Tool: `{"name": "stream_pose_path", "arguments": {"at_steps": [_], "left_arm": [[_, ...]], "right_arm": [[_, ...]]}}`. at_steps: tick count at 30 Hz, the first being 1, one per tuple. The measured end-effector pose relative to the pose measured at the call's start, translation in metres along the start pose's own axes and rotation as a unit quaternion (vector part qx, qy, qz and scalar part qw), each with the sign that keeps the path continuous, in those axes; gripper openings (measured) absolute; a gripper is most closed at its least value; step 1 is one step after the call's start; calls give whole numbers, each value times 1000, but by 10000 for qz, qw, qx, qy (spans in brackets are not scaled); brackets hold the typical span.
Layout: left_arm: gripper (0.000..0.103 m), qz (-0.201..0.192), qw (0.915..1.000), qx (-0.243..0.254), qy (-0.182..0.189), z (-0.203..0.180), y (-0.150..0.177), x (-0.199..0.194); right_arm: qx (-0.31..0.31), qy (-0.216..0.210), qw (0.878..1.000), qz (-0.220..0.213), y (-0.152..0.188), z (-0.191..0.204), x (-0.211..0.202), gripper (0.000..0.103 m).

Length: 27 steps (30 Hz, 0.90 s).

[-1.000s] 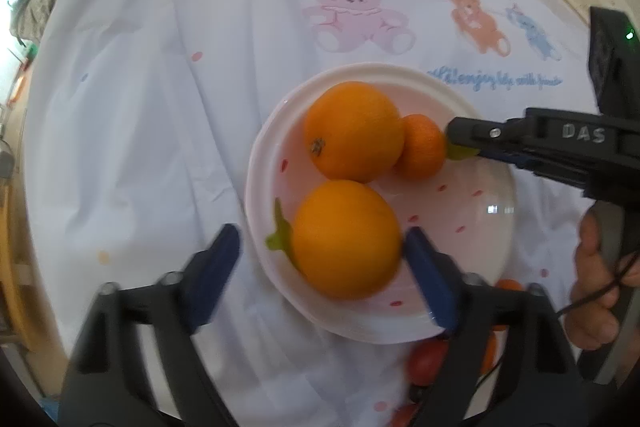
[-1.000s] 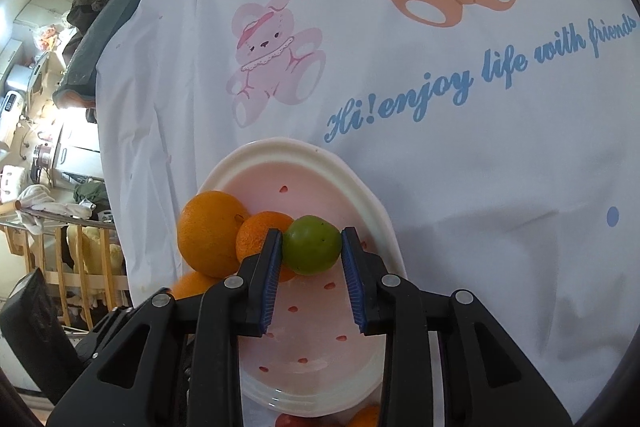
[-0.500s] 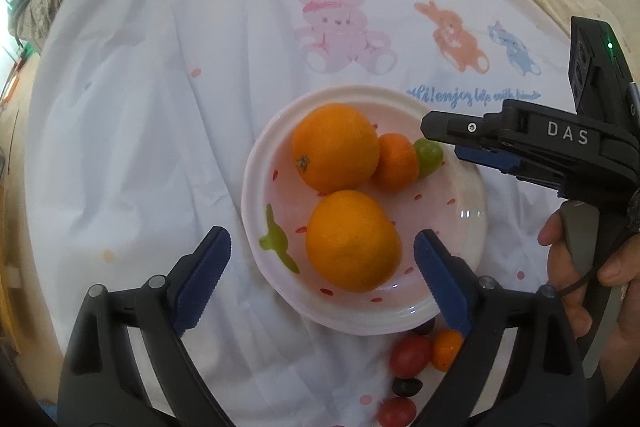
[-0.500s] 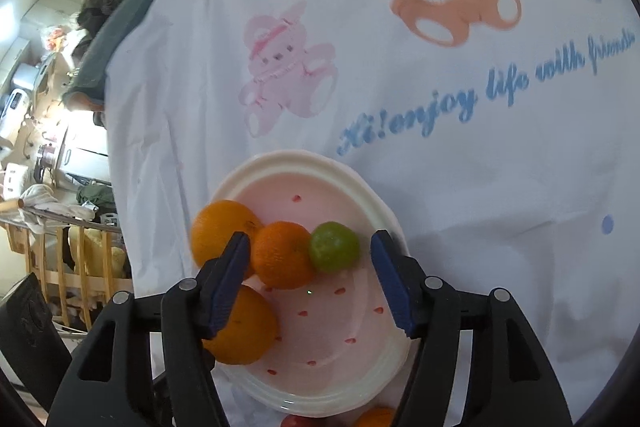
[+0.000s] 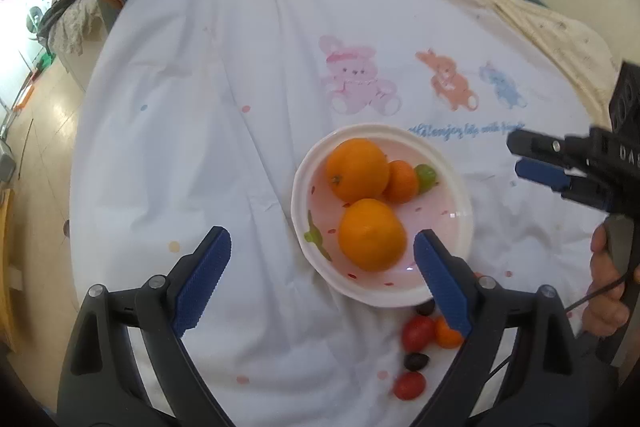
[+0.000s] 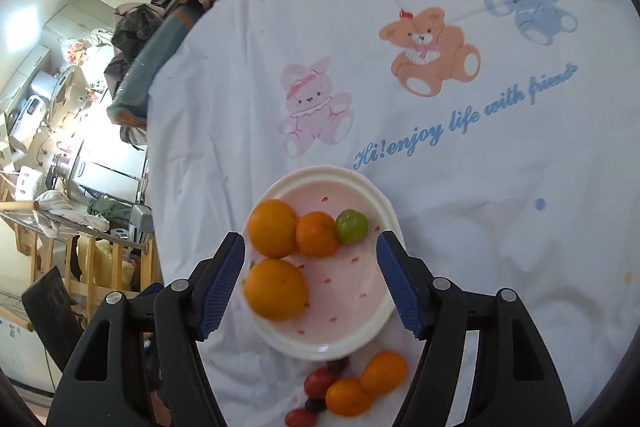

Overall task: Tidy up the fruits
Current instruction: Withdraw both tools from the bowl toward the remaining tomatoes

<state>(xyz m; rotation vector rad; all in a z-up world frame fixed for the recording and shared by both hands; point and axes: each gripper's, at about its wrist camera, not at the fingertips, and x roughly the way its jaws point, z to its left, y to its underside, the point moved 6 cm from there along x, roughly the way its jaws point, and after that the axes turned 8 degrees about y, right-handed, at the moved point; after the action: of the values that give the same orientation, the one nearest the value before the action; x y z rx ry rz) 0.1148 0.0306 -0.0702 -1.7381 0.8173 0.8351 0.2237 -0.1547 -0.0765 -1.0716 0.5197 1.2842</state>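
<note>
Fruits [image 6: 276,227] in plate [image 6: 384,211], right gripper [image 6: 310,283] angled down, fingers [image 6: 222,283] opening, empty, left gripper [image 5: 320,277] spread.

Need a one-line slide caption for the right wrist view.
Right gripper, jaws opening and empty, above a pink plate holding three oranges and one green fruit.
</note>
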Motion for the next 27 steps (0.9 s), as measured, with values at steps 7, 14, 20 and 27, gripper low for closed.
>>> {"name": "stream_pose_path", "arguments": {"at_steps": [7,14,20,27], "left_arm": [[91,-50,9999,5,91,-4,22,-27],[91,156,9998,-13,95,-7,51,-30],[91,305,9994,27,184,-15,69,-28],[91,676,9973,66,267,-29,94,-11]], "right_arm": [[3,201,9998,15,46,-12,-25,71],[36,321,9995,56,88,-16,-37,71],[230,388,9990,24,109,-26,-44,71],[417,405,9983,29,119,-33,-43,71]]}}
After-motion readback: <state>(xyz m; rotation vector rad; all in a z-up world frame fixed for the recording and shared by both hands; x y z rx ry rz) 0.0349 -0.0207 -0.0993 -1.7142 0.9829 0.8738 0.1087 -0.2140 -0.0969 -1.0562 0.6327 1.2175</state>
